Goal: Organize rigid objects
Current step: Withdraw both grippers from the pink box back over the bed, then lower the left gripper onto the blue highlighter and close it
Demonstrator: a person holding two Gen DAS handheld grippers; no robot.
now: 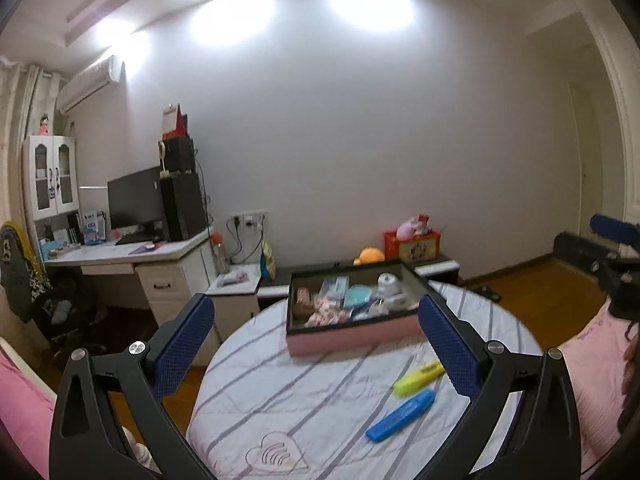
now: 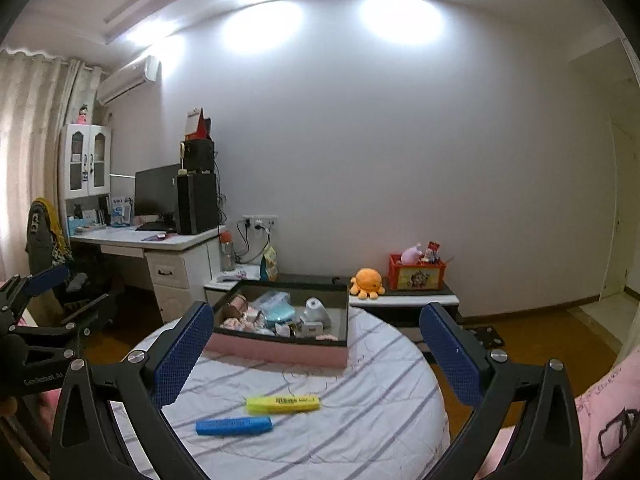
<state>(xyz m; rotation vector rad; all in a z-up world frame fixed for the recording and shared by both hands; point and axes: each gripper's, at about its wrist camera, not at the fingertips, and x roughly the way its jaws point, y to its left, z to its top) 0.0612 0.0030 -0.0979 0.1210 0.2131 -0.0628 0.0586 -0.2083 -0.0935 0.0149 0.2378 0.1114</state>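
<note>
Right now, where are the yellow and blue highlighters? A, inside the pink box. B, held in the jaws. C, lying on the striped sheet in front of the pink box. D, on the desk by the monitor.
C: the yellow highlighter and blue highlighter lie loose on the striped sheet, nearer the camera than the pink box.

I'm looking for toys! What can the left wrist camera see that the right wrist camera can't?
Only the left wrist view shows the right gripper, off at the right edge. Only the right wrist view shows the whole orange plush octopus and the left gripper. Both show the pink-sided open box on the striped round bedcover, the yellow highlighter pen, the blue highlighter pen and the red toy crate.
</note>
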